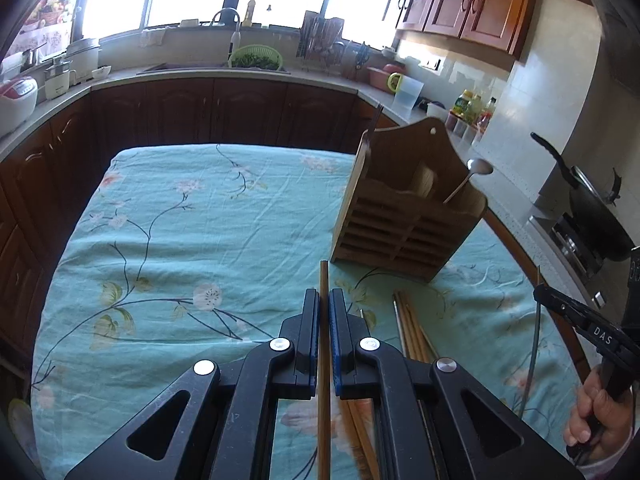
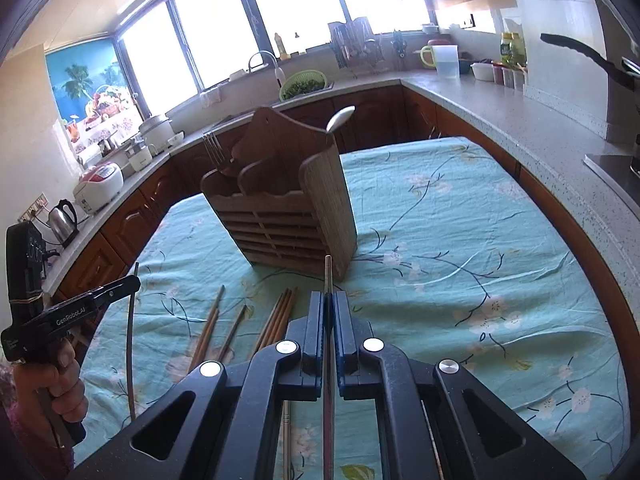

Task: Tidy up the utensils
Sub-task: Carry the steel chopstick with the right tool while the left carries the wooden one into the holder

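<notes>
My left gripper (image 1: 324, 296) is shut on a wooden chopstick (image 1: 324, 360) that points toward the wooden utensil holder (image 1: 404, 216). The holder stands on the teal floral tablecloth (image 1: 180, 220) with a spoon (image 1: 480, 168) and a fork (image 1: 376, 116) in it. My right gripper (image 2: 328, 300) is shut on a metal chopstick (image 2: 328, 276) just in front of the holder (image 2: 280, 216). Several loose wooden chopsticks (image 2: 280, 316) lie on the cloth between the grippers. Each gripper also shows at the edge of the other's view, lifted off the cloth with its stick.
A kitchen counter wraps around the table. On it are a rice cooker (image 2: 100, 188), a kettle (image 2: 64, 220) and a green colander (image 1: 256, 58) by the sink. A wok (image 1: 596, 208) sits on the stove at the right. A person's hand (image 1: 592, 420) grips the right handle.
</notes>
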Available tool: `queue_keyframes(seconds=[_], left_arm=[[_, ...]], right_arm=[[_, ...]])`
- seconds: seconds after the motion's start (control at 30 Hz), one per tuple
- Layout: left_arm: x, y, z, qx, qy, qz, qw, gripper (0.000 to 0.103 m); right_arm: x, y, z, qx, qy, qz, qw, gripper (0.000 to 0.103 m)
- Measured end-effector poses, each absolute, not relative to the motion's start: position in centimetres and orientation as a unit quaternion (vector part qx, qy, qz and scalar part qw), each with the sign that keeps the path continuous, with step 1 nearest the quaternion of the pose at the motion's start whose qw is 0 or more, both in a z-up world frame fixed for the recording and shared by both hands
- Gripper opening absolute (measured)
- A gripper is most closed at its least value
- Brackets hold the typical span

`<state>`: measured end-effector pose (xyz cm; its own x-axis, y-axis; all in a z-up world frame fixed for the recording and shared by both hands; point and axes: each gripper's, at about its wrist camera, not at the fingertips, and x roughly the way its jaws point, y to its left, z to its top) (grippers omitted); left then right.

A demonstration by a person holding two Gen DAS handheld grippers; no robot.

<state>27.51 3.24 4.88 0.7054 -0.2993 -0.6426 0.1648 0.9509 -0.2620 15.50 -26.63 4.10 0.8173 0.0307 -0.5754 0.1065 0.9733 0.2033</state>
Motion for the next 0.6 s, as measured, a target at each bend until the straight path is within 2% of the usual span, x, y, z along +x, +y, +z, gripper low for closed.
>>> queue_keyframes(seconds=[0.33, 0.6], left_arm=[[22.8, 4.6, 9.2, -0.099, 0.308, -0.136, 0.936, 0.003], [21.6, 5.4, 10.6, -0.111, 0.284, -0.137, 0.943, 0.003]], right_arm=[[12.9, -26.2, 8.3, 0.117, 0.246, -0.012, 0.962, 0.004], [12.1, -25.9, 10.0, 0.117, 0.220, -0.008, 0.968, 0.004]])
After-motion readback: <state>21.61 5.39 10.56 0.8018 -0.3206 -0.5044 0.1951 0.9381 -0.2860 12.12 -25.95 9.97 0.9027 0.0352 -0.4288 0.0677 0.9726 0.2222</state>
